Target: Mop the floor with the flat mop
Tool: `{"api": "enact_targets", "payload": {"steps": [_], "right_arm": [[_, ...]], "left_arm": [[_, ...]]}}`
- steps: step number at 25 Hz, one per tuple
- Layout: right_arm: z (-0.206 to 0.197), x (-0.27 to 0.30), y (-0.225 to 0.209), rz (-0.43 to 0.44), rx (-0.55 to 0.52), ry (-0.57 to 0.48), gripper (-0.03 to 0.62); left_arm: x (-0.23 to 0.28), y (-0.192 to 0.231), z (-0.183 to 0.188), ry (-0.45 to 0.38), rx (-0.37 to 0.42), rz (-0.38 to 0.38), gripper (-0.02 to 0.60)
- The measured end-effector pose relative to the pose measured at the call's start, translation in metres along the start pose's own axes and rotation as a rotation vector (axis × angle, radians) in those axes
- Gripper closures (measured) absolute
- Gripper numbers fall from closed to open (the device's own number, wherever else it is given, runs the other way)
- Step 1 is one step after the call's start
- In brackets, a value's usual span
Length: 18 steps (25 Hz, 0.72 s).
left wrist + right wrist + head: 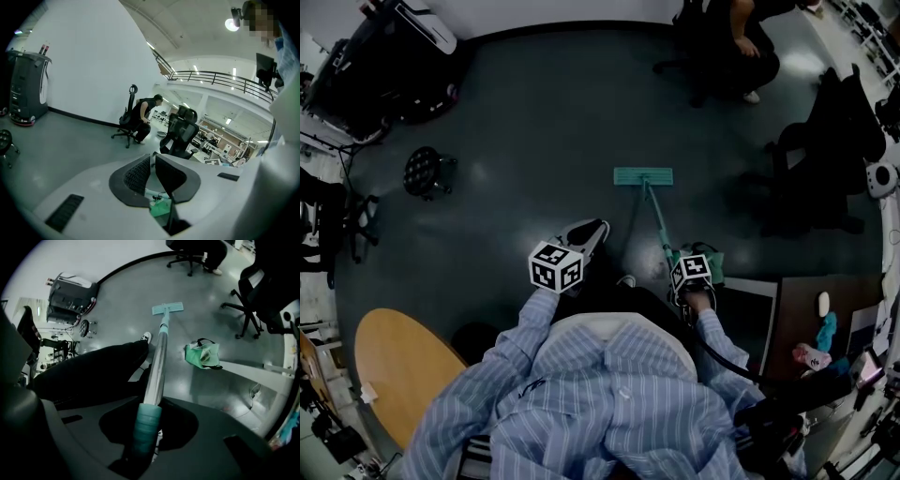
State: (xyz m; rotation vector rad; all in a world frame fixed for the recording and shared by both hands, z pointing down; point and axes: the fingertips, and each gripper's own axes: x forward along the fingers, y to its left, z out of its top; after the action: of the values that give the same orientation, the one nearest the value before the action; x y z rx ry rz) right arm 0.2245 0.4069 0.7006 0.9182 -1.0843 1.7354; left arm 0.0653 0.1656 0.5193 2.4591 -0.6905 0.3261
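Note:
The flat mop's teal head (643, 175) lies flat on the dark grey floor ahead of me, and its silver handle (657, 218) slants back toward my right side. In the right gripper view the handle (158, 362) runs from the mop head (167, 309) down to a teal grip (145, 425) clamped between the jaws. My right gripper (677, 261) is shut on that grip. My left gripper (587, 232) is held up apart from the mop, left of the handle. Its ribbed pads (137, 174) nearly touch, and nothing is between them.
A green bag (713, 259) sits on the floor by my right gripper. Black office chairs (821, 159) stand at the right; a seated person (741, 45) is at the far end. A round wooden table (398, 370) is near left, with a black stool (427, 172) beyond. A desk (825, 300) stands near right.

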Motion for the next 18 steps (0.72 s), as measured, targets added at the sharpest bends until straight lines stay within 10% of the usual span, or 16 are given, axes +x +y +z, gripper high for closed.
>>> {"api": "enact_targets", "payload": {"steps": [18], "right_arm": [[0.113,-0.036,0.010,-0.005,-0.050,0.013,0.517]], "left_arm": [[0.026,0.082,0.039,0.000,-0.035,0.100,0.546]]}}
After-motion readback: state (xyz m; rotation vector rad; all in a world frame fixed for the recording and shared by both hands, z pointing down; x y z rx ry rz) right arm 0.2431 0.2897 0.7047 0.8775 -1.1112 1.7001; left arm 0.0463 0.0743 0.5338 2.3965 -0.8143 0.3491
